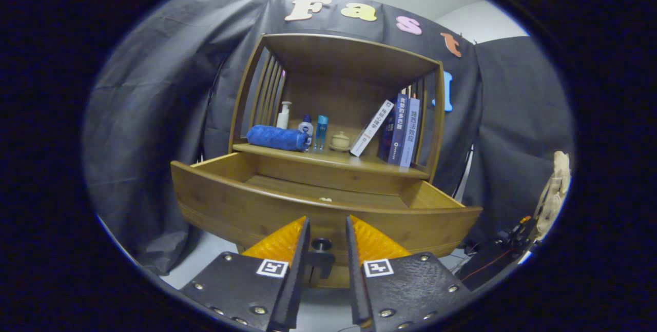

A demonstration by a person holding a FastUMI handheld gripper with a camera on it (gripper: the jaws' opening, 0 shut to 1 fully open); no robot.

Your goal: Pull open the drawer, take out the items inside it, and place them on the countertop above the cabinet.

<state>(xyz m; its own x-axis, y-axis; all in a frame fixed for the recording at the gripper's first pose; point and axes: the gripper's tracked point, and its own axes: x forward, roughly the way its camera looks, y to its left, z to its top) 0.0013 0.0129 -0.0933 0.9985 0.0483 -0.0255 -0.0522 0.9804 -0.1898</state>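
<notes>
Gripper [327,229] fingers narrowly parted either side of knob [322,243] at front of pulled-out drawer [287,209], not pressing.

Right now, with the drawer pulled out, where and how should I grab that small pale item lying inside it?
Take the small pale item from above: it lies low on the drawer floor behind the front panel. The gripper sits open around the knob, so lift over the panel and pinch its sides. Its shape is too small to judge.
</notes>
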